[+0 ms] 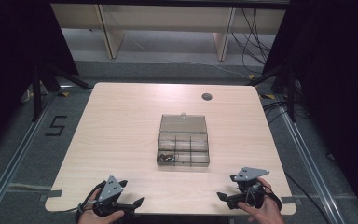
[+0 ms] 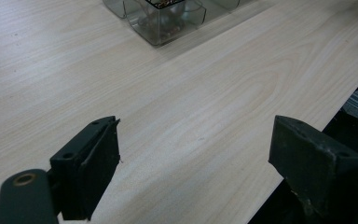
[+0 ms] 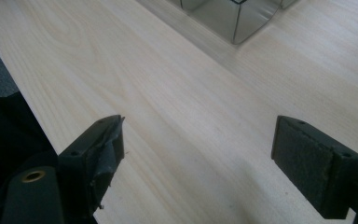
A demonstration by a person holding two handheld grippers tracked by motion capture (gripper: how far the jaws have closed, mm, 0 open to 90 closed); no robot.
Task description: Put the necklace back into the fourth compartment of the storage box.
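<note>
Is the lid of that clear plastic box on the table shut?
No, in the high view the clear box has its lid swung back flat on the table, leaving the compartments open.

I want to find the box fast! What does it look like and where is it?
Look at the middle of the pale wooden table. There sits a clear plastic box split into small compartments, its lid open toward the far side. Its front-left compartment holds small dark bits; the round grey hole beyond it is flat.
</note>
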